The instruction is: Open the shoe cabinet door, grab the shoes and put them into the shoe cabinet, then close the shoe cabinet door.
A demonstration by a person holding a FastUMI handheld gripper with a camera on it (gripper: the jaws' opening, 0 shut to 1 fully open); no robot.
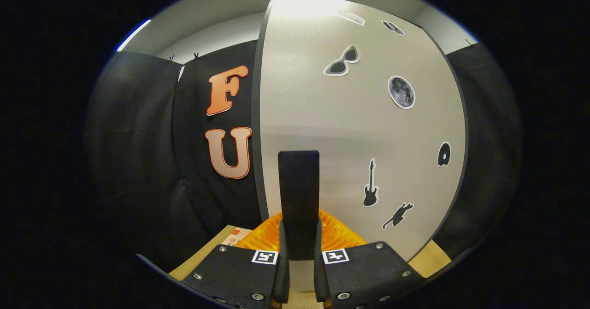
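Observation:
The shoe cabinet door (322,115) is a pale flat panel standing upright right in front of me, with small stickers on its right half. A dark vertical bar handle (298,180) sticks out from the door low down. My gripper (299,237) is shut on the lower part of this handle, one finger pressing on each side. The door's dark left edge (257,129) stands against the black cloth; whether the door is ajar I cannot tell.
Black cloth wall (138,138) hangs to the left of the cabinet and more of it (488,129) to the right. A tan cardboard-like surface (203,256) with a paper label (237,237) lies below the door, beside my fingers.

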